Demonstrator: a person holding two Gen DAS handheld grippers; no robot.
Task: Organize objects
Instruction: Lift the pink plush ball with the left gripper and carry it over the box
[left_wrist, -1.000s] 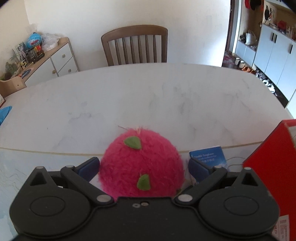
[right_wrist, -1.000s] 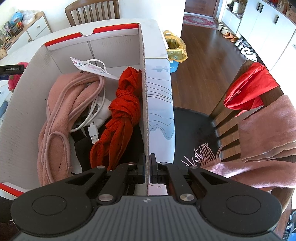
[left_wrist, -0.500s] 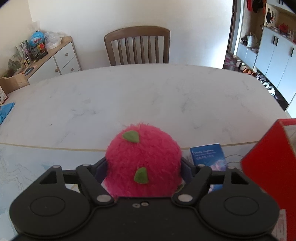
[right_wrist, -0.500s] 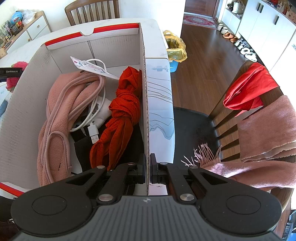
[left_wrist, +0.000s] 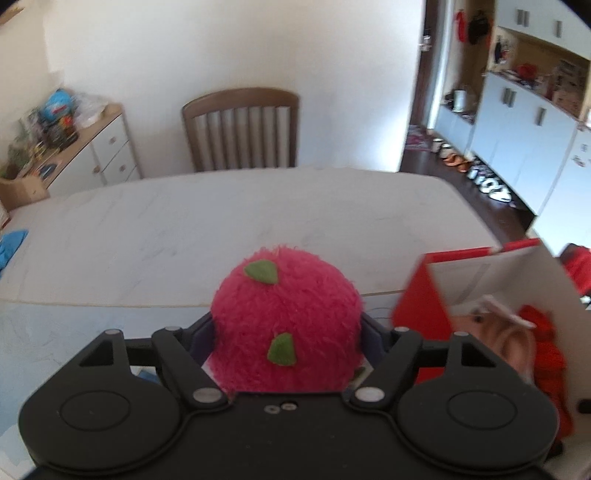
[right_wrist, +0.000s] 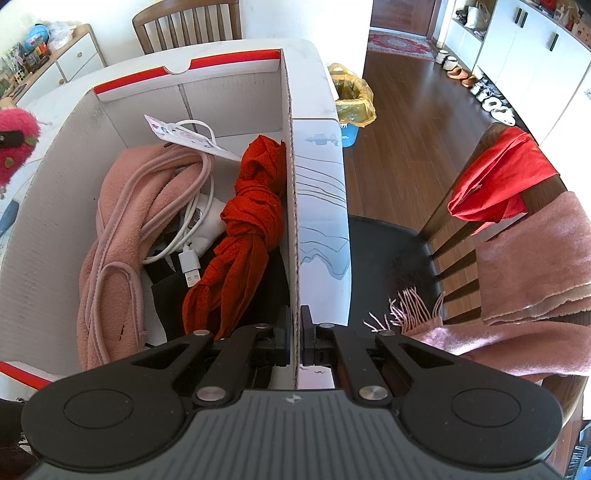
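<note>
Fuzzy magenta plush ball, round, long shaggy pile, small flat green felt leaves stitched on. Clamped between the blue-padded fingers of the left gripper, pads pressed into the fur on both sides. Held above the near edge of the white marble-veined table, just left of the box's red outer wall. Also seen at far left in the right wrist view, outside the box's left wall.

Right gripper closed tight on the right wall of the cardboard box, thin corrugated edge pinched between the two pads. Box white inside, red trim along the rim, open top.

Inside the box: pink fleece garment with piped seams, soft and bunched along the left; knotted red scarf, crinkled weave, against the right wall; white USB cable looped between them, plug end showing; printed paper tag lying across the top; dark fabric underneath.

Beyond: slatted wooden chair at the far side of the table. Second chair right of the box, draped with red cloth and fringed pink scarf.
</note>
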